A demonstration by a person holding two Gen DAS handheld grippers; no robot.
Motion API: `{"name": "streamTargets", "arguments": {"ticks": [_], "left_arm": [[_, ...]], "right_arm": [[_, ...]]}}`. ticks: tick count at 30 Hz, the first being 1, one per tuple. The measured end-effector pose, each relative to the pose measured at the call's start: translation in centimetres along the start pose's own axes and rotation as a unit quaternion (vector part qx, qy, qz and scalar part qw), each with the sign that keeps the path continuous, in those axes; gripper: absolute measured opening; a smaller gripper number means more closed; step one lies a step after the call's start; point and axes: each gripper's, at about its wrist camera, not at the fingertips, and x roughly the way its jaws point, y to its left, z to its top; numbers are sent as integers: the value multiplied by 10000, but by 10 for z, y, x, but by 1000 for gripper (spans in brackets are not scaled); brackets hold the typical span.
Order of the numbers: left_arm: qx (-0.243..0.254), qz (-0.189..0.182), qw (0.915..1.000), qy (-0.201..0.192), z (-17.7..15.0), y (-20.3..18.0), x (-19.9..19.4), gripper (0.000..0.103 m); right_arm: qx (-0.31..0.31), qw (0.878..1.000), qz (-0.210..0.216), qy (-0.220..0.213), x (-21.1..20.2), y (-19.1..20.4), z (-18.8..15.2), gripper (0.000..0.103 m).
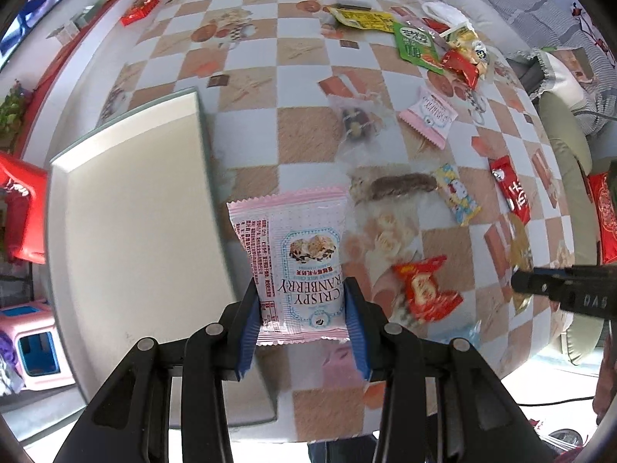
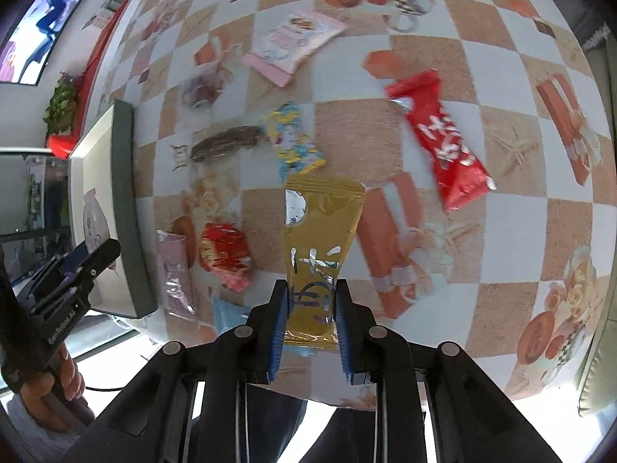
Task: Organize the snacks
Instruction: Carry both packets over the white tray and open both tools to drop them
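Both claws loaded — left claw (image 1: 304,305) pinching a pink cranberry crisp packet (image 1: 293,258), right claw (image 2: 310,308) pinching a gold packet (image 2: 322,231) — while the tray (image 1: 127,208) looks bare and most snacks lie scattered on the table (image 1: 308,77).

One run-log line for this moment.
left gripper: shut on pink packet | right gripper: shut on gold packet | tray: bare

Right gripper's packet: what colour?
Golden yellow packet with silver lettering, clamped in the right gripper; clearest in the right wrist view.
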Motion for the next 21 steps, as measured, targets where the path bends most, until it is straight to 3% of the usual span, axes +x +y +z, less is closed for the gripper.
{"name": "streamTargets", "arguments": {"ticks": [11,21], "left_arm": [[-545,282,9980,-167,-24,52,-18,44],[-1105,536,9924,-65,-51,112,-11,44]], "right_arm": [[-1060,9943,30,86,15,98,23,25],[-2012,9788,115,363,50,194,26,25]]}}
